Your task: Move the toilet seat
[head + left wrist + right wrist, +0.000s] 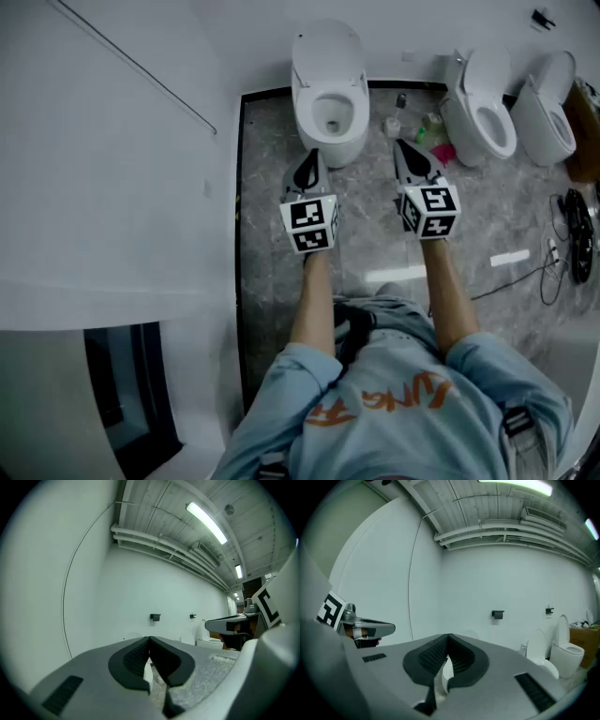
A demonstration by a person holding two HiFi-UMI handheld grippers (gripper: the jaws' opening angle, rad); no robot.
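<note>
Both grippers shut tight, nothing held. Toilet [328, 127] stands on the floor at the far wall. Left gripper [311, 161] lines up with the bowl, tip just short of its near rim; right gripper [409, 155] sits off to the right, so left is nearer. Seat [353, 98] looks down, long axis near-far, hinge far, front pointing at the person
</note>
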